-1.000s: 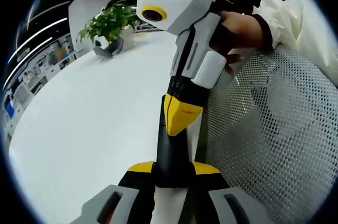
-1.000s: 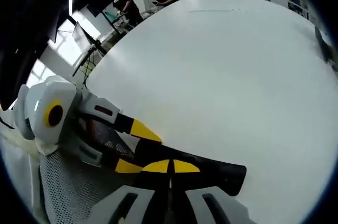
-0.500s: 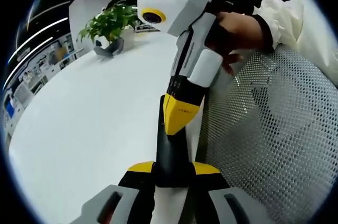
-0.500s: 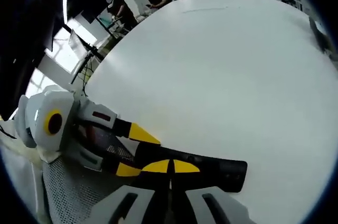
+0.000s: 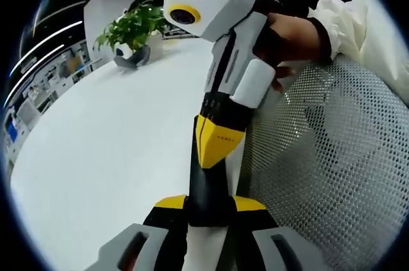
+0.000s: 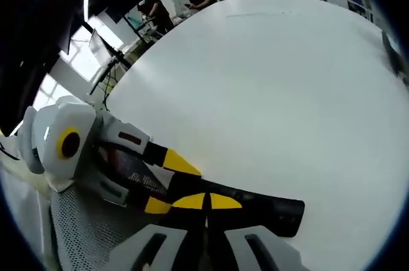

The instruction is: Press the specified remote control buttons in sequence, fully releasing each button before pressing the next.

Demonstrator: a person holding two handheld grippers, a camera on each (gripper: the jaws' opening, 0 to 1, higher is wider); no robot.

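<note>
Two grippers are being used: the remote control, stiff and light, is being clamped endwise by the left gripper over the surface while the closed right gripper is being pressed onto it.

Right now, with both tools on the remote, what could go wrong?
1. The left tool grips only one end of the remote, so a press from the right tool may tilt or slip it.
2. The right tool's closed yellow tips cover the remote's face, so the buttons can't be seen and a neighbouring one could get hit.
3. The remote sits at the table edge beside the mesh chair; a slip could drop it.
</note>
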